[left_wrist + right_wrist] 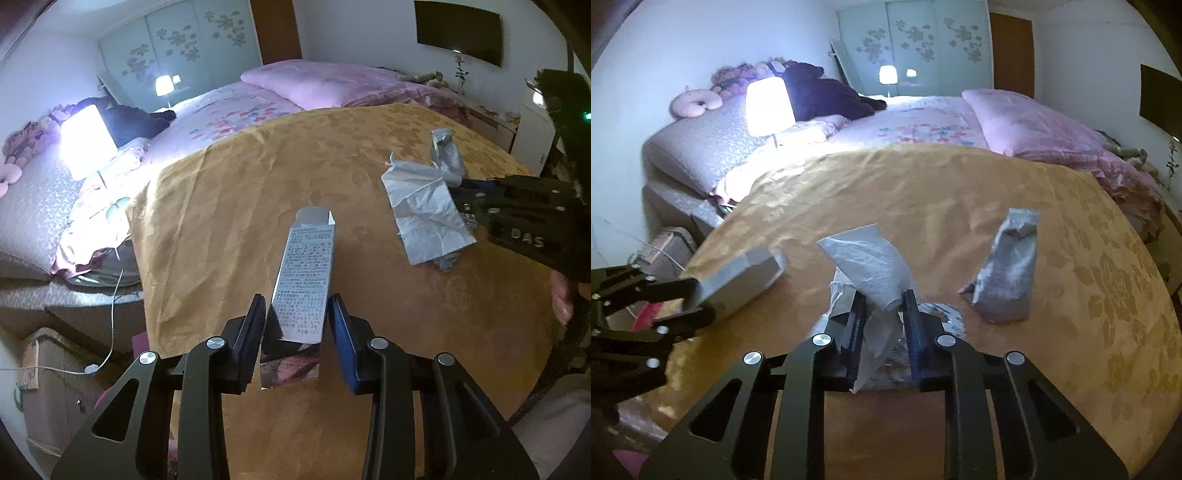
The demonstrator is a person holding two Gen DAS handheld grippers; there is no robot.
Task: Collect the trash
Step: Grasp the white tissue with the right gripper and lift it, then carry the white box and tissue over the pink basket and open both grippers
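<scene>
My left gripper [297, 306] is shut on a small white printed carton [303, 277] and holds it above the gold cloth [240, 206]. The same carton [738, 280] shows at the left of the right wrist view, in the left gripper [698, 299]. My right gripper [884, 299] is shut on a crumpled white tissue [871, 266], with more wrinkled wrapper under it. In the left wrist view the tissue [424, 206] hangs from the right gripper [465, 201]. A crumpled silver packet [1008, 269] stands on the cloth to the right, also seen in the left wrist view [447, 151].
The gold cloth covers a surface beside a bed with pink bedding [923, 122] and a pink pillow [1027, 122]. A lit lamp [768, 107] stands at the left. A cardboard box [40, 365] and a white cable [114, 314] lie below the cloth's left edge.
</scene>
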